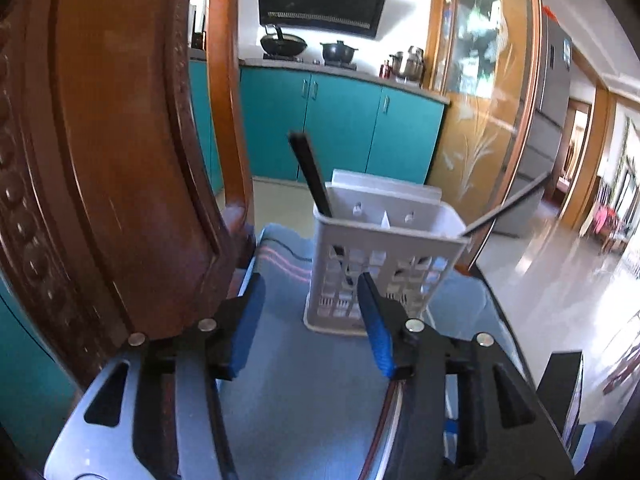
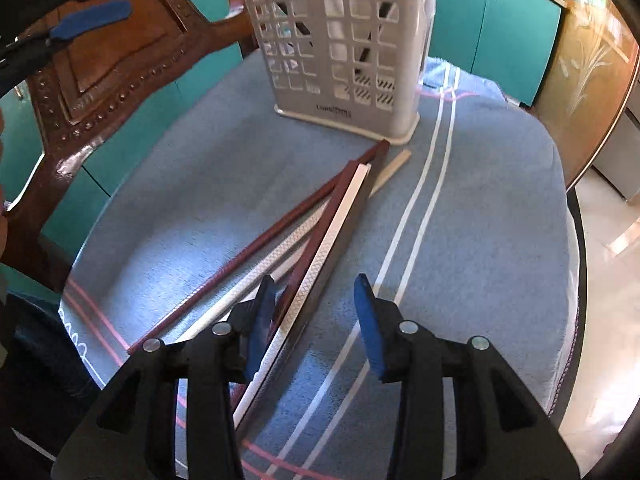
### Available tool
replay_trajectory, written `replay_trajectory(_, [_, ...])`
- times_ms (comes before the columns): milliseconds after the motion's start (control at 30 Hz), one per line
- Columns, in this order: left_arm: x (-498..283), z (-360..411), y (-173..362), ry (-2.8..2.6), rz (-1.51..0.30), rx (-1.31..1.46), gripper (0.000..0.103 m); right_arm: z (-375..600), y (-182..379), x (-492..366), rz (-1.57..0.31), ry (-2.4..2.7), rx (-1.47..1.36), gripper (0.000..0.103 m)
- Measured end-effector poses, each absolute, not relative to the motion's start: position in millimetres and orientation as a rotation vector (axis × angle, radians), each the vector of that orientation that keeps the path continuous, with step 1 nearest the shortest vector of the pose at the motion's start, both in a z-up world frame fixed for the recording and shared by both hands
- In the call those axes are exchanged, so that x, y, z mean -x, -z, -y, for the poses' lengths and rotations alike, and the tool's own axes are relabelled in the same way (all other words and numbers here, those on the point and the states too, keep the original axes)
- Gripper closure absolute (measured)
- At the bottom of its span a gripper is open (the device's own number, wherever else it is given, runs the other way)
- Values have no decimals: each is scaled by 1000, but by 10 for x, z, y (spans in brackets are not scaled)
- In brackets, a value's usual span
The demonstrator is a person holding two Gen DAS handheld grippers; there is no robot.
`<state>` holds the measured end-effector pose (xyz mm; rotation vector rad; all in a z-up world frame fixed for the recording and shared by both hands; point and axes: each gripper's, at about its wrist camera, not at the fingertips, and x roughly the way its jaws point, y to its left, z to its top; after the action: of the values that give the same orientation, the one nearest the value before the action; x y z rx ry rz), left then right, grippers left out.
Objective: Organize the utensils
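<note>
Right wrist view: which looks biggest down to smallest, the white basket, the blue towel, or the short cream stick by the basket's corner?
1. blue towel, filling most of the picture
2. white basket, partly cut off at the top
3. cream stick, clearly smallest

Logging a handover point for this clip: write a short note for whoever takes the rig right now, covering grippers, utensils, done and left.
Left gripper: open, empty, facing the white perforated plastic utensil holder.
Right gripper: open, empty, low over the loose chopsticks.
Done: two black chopsticks stand in the holder.
Left: dark red chopsticks, white patterned chopsticks and a cream chopstick lie on the blue towel in front of the holder; move them in.
</note>
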<state>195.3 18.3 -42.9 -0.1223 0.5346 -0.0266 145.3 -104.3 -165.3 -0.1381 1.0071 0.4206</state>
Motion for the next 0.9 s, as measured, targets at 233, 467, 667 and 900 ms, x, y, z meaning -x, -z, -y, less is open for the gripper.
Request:
replay_trajectory(233, [-1995, -192, 628, 16, -629, 121, 51, 1258, 1602, -1586, -1001, -361, 45, 81])
replay_trajectory(467, [-2041, -148, 719, 27, -686, 113, 47, 1488, 1595, -1687, -1012, -298, -22, 82])
replay_trajectory(667, [-2088, -42, 866, 36, -759, 71, 43, 1536, 1570, -1699, -987, -264, -26, 80])
replay_trajectory(900, [-2113, -12, 925, 26, -794, 50, 39, 1604, 1480, -1676, -947, -248, -39, 80])
